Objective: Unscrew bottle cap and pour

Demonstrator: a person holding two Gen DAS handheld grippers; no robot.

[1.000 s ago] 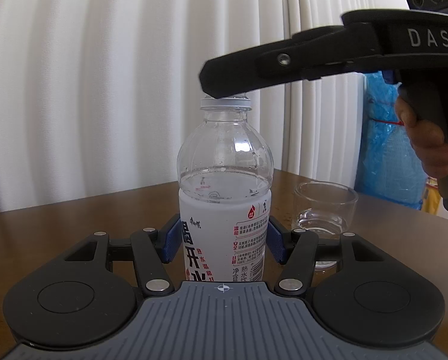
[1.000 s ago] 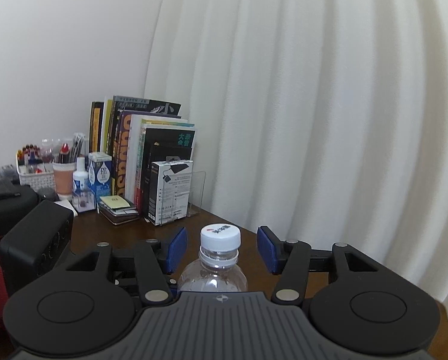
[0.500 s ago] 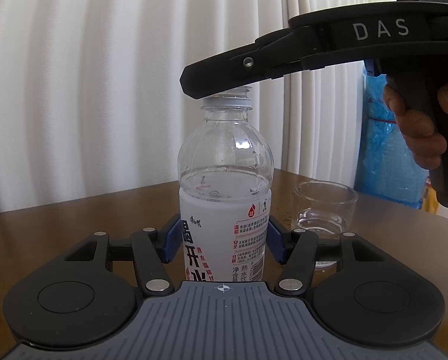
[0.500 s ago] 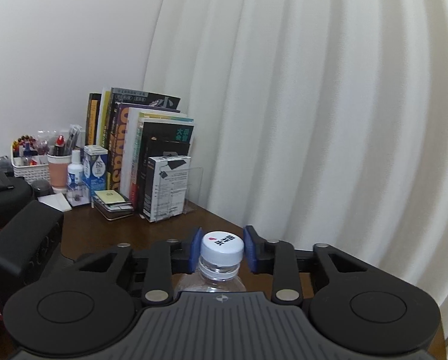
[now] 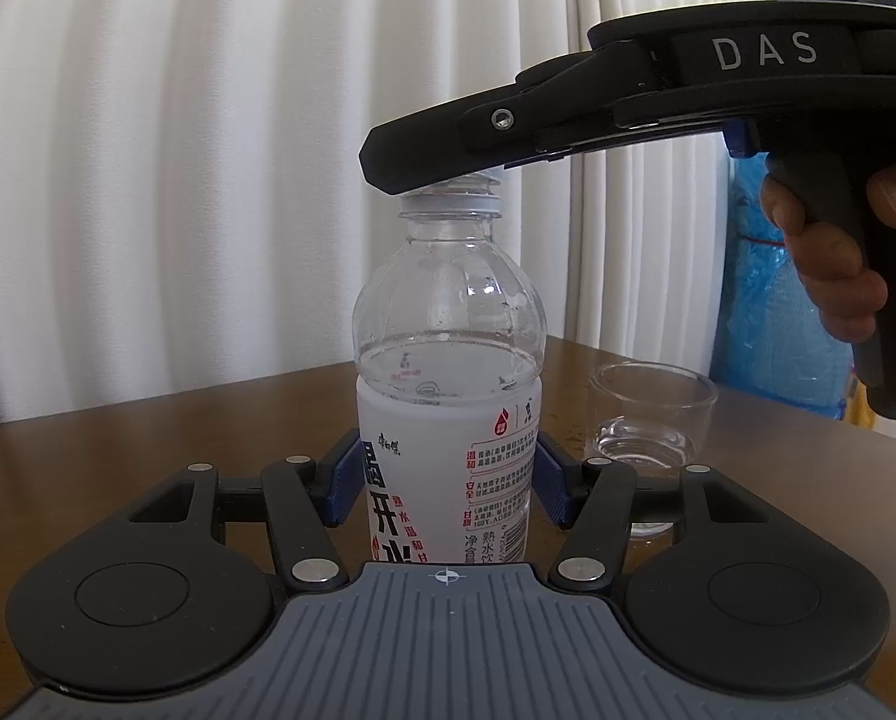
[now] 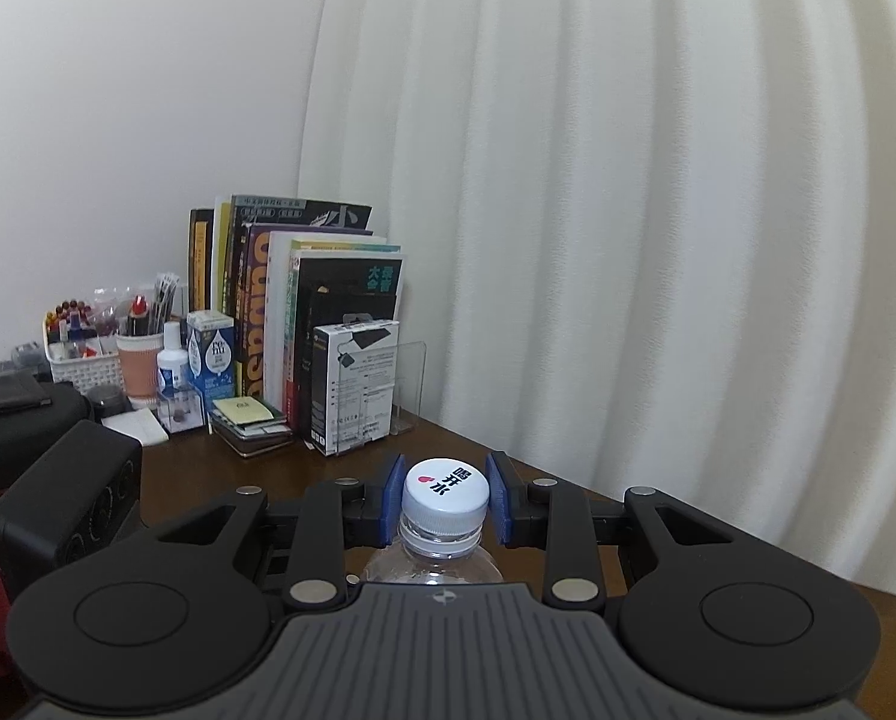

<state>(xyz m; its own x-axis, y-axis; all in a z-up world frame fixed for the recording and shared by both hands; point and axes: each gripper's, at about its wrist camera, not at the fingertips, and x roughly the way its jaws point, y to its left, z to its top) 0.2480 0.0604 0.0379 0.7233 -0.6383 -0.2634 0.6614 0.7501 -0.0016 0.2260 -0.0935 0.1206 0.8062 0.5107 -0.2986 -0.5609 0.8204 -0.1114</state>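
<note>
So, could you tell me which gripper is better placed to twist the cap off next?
The right gripper: its pads sit closed on either side of the cap. The left gripper is clamped low on the bottle, steadying it upright.

Dark brown wooden table (image 6: 448,438) stands against pleated white curtains (image 6: 658,210) and a plain white wall (image 6: 135,90). Upright row of books (image 6: 303,300) occupies the table's far corner; daylight brightens the curtains.
</note>
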